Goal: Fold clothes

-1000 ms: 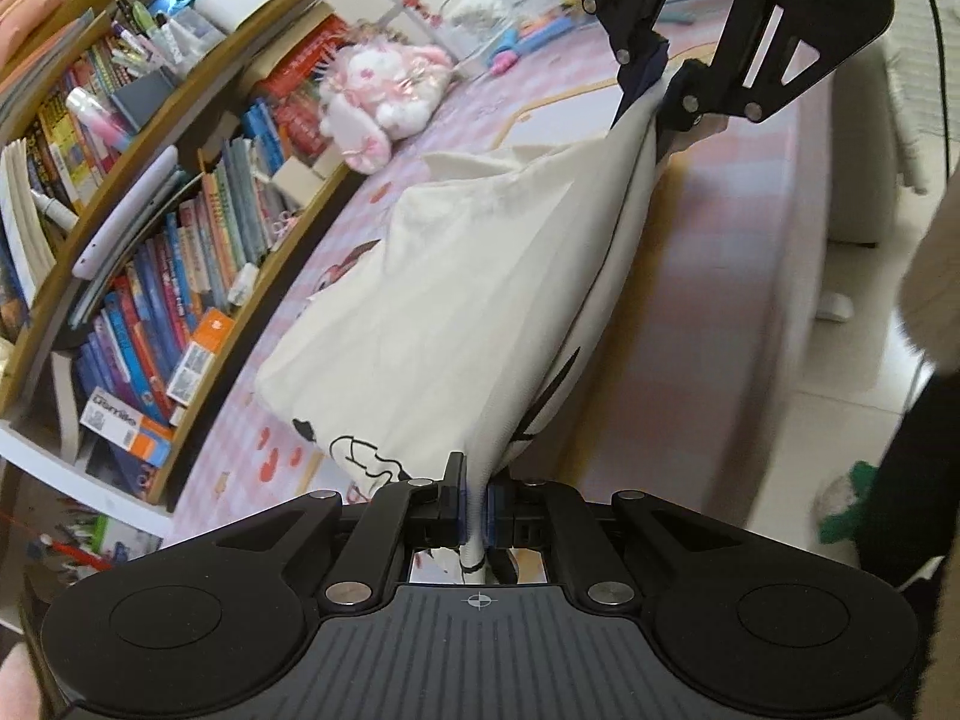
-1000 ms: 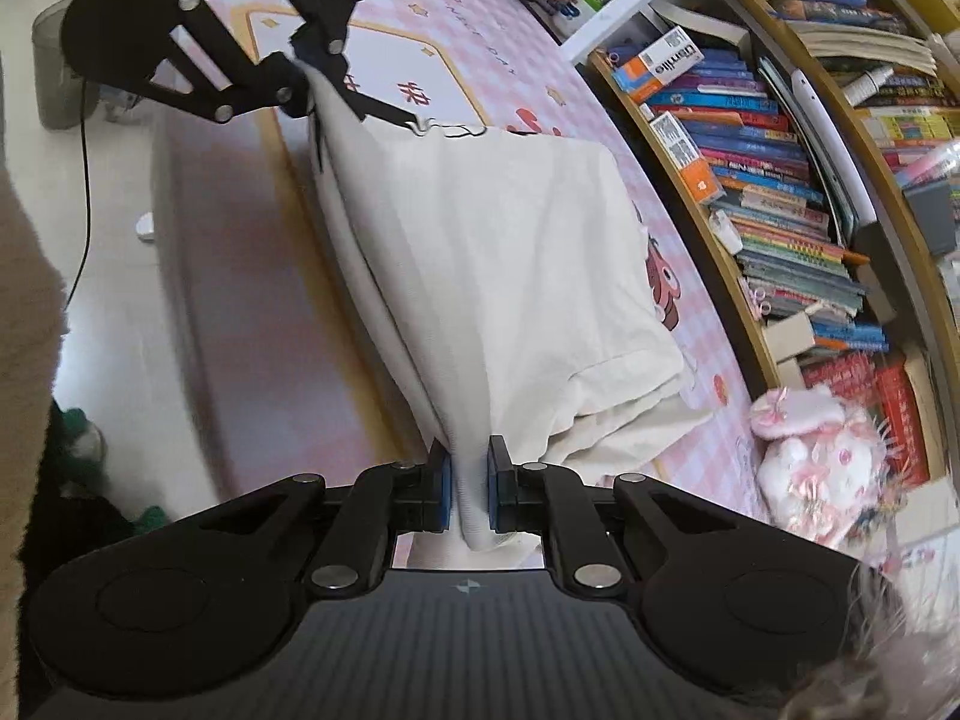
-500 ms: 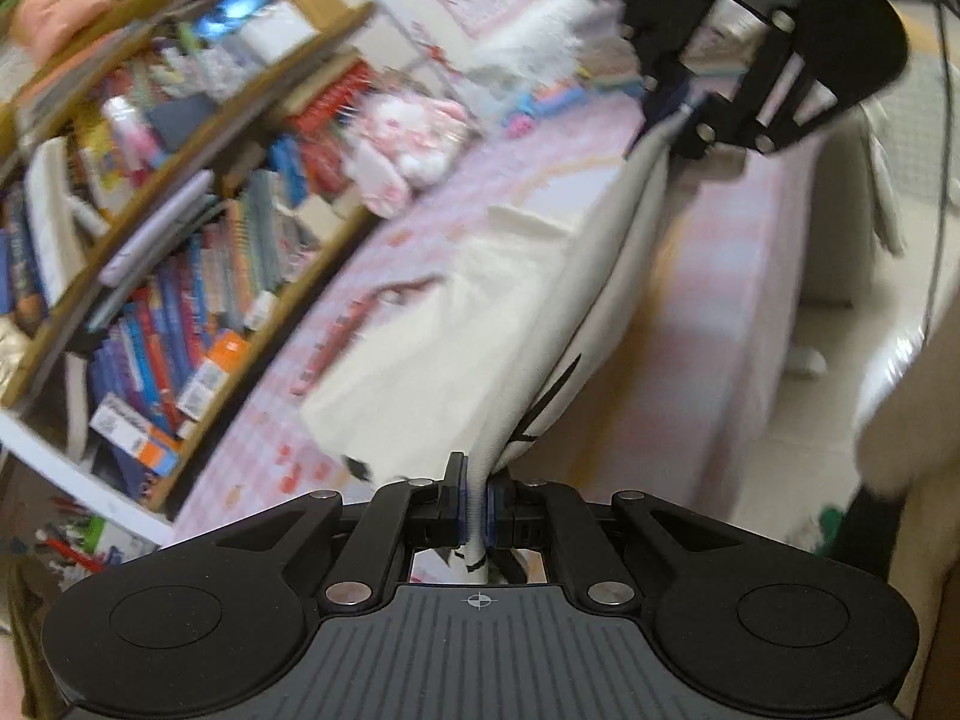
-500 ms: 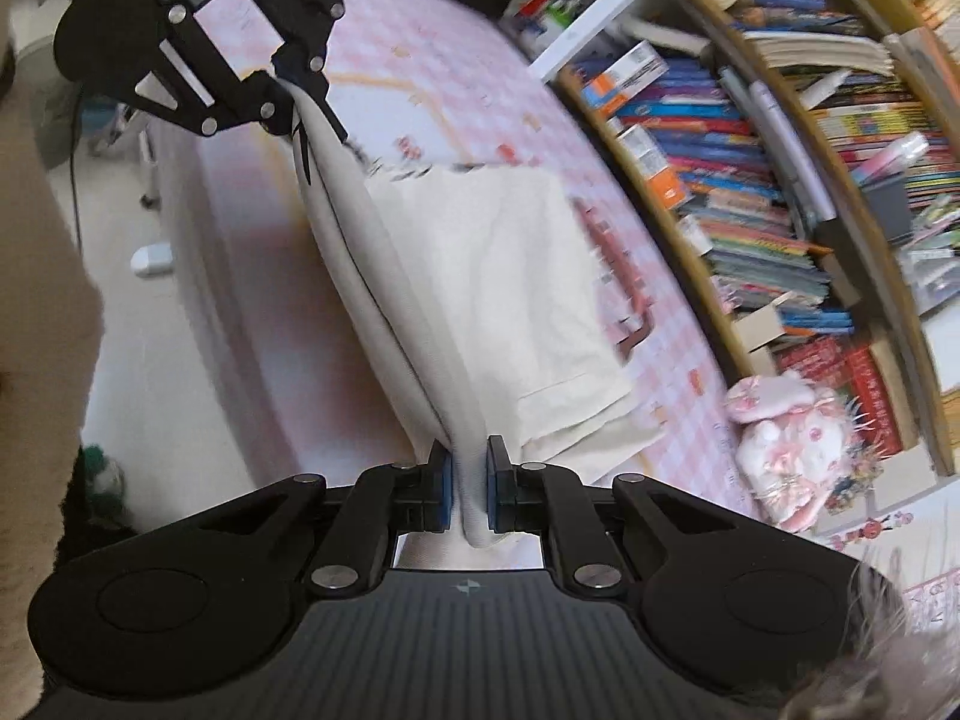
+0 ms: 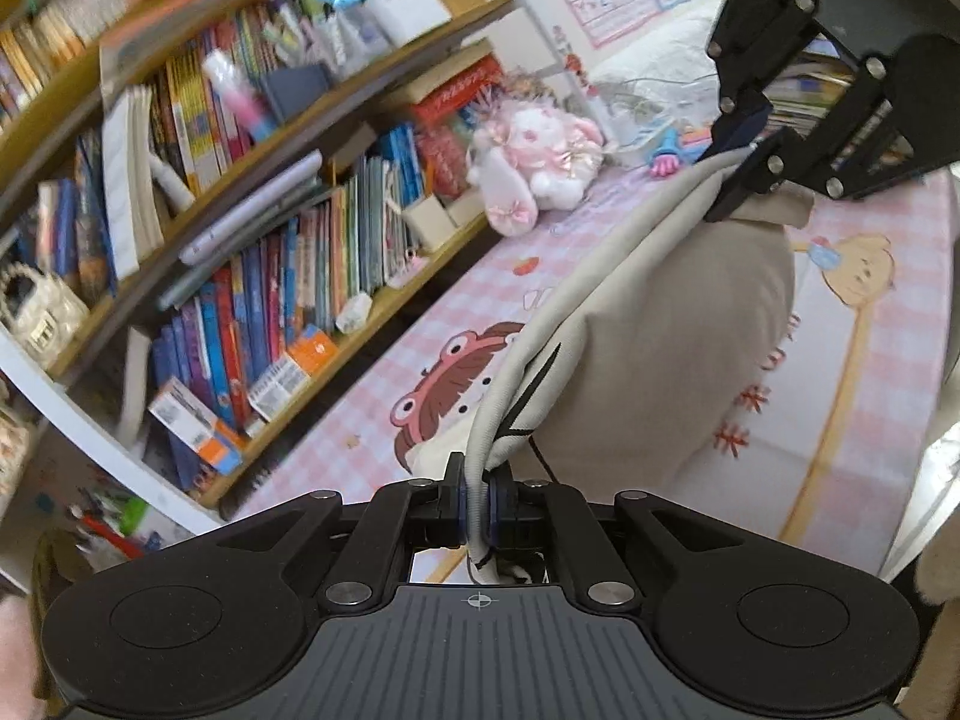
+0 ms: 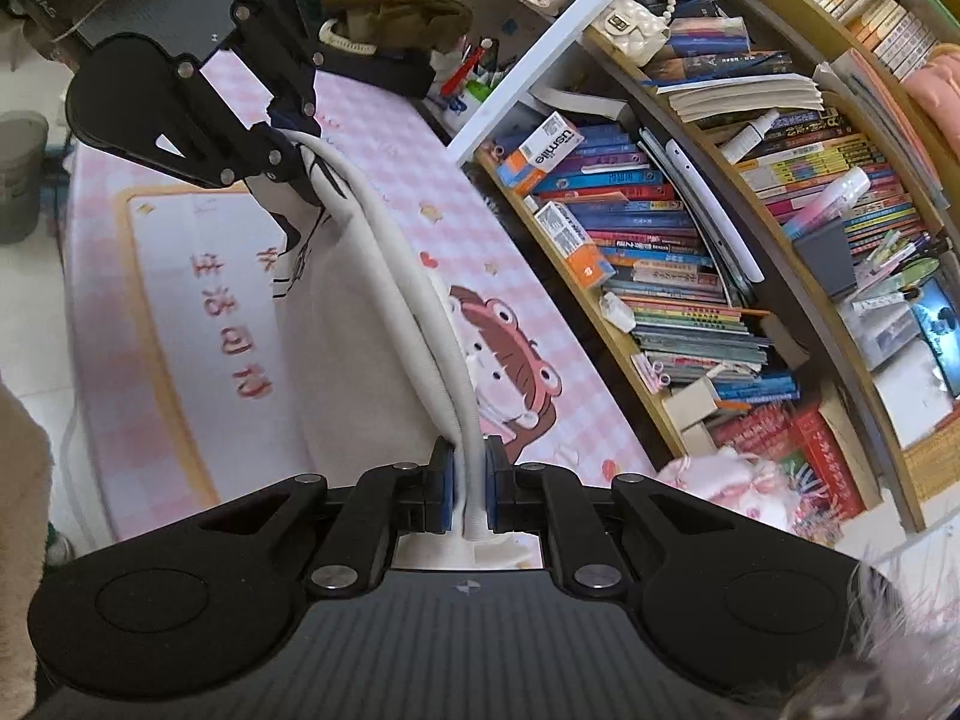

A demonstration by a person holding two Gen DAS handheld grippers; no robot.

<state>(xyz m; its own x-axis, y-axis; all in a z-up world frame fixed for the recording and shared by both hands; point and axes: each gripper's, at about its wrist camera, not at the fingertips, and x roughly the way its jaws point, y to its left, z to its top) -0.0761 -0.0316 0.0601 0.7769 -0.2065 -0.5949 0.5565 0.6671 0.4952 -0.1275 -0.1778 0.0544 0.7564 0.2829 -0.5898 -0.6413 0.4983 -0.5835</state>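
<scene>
Two grippers, left (image 5: 477, 501) and right (image 6: 467, 495), each clamp an end of a cream garment (image 5: 660, 324) slung above the pink checked table (image 5: 852, 360). Soft, light and probably slippery cloth; bunched edges give the surest hold.

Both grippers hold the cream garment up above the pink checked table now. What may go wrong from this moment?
1. The left gripper and the right gripper each pinch only a thin edge of the cream garment; it might slip out.
2. The cloth hangs bunched between them, so the fold may come out uneven or creased.
3. The pink plush rabbit sits on the table near the bookshelf; swinging cloth could brush it.
</scene>
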